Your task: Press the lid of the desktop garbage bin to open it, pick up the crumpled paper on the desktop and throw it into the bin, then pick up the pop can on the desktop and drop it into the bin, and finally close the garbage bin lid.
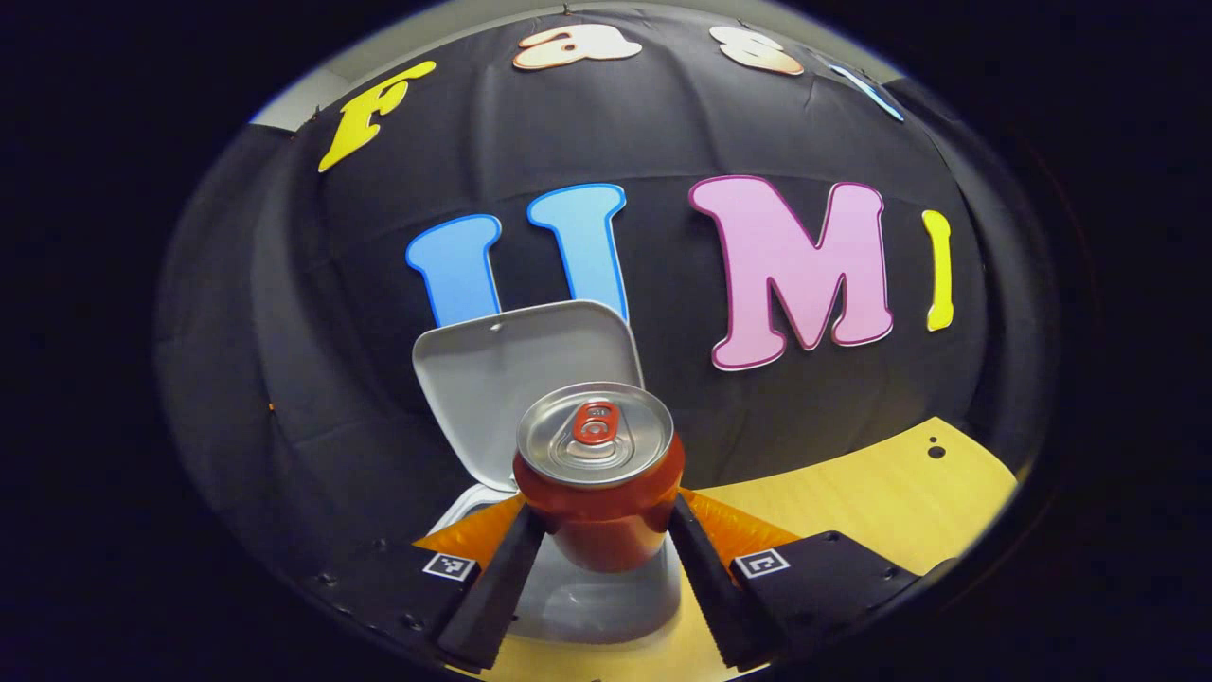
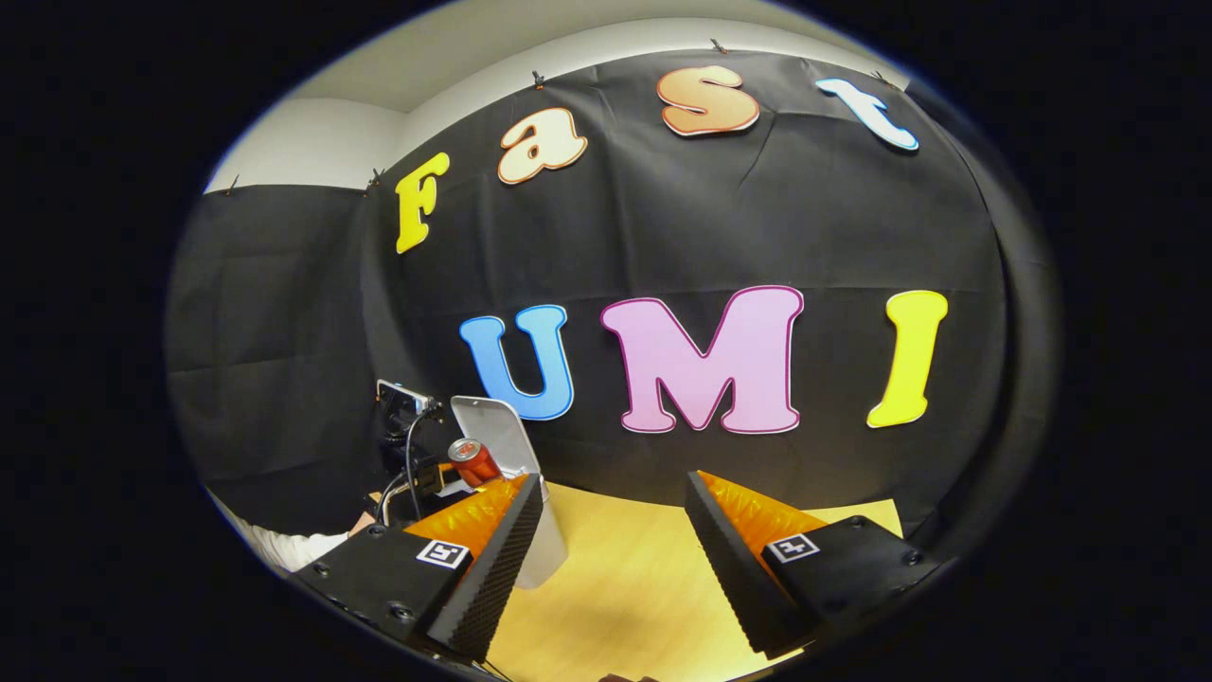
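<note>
A red pop can (image 1: 598,483) with a silver top stands upright between the fingers of my left gripper (image 1: 601,545), which is shut on its sides. It is held above the front of the white bin (image 1: 587,597), whose lid (image 1: 516,374) stands open behind the can. In the right gripper view the same can (image 2: 473,461) hangs beside the raised lid (image 2: 497,431), held by the left gripper (image 2: 431,474). My right gripper (image 2: 614,540) is open over the wooden desktop (image 2: 625,578), to the right of the bin body (image 2: 547,559). The bin's inside is hidden.
The light wooden desktop (image 1: 871,493) stretches to the right of the bin, with two small dark holes (image 1: 935,449) near its far edge. A person's sleeve (image 2: 284,547) shows at the lower left of the right gripper view.
</note>
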A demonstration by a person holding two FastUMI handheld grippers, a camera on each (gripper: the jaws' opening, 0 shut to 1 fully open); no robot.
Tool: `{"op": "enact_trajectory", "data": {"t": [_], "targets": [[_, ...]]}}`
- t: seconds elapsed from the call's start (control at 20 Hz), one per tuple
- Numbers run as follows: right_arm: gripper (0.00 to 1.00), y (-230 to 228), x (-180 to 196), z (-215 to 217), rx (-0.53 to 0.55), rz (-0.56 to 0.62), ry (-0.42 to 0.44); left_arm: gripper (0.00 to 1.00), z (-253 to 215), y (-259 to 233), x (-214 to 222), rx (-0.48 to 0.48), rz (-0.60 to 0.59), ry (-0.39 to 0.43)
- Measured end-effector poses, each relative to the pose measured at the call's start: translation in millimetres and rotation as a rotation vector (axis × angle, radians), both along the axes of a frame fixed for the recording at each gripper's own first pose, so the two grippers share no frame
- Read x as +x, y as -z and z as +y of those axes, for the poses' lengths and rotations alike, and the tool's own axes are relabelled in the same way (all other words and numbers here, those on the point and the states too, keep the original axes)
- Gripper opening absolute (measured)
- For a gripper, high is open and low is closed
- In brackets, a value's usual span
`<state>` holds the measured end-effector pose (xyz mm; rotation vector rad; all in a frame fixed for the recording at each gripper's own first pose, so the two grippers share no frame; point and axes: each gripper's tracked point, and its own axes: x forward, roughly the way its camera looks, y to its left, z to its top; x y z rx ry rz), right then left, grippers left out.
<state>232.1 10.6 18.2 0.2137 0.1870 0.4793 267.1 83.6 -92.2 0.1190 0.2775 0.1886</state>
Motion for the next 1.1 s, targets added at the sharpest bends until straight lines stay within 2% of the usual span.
{"op": "enact_trajectory", "data": {"t": [0.1, 0.25, 0.4, 0.75, 1.1], "targets": [[0.98, 0.6, -4.9, 4.0, -0.001, 0.006, -0.006, 0.84, 13.1, 21.8, 1.6, -0.005, 0.044, -0.023], [0.98, 0.7, -8.2, 0.2, -0.017, 0.004, -0.003, 0.84, 25.0, 52.8, -7.8, -0.066, 0.125, -0.049], [0.98, -0.8, -8.6, -6.0, 0.0, 0.009, 0.015, 0.87, 25.5, 57.0, -8.7, -0.089, 0.125, -0.044], [0.97, 14.1, -7.4, -20.0, 0.005, 0.048, 0.051, 0.92, 30.6, -8.0, 6.7, 0.013, -0.041, -0.038], [0.97, 17.9, 6.3, -27.1, 0.038, 0.062, 0.029, 0.92, 42.2, -96.2, 15.6, -0.053, -0.195, -0.058]]}}
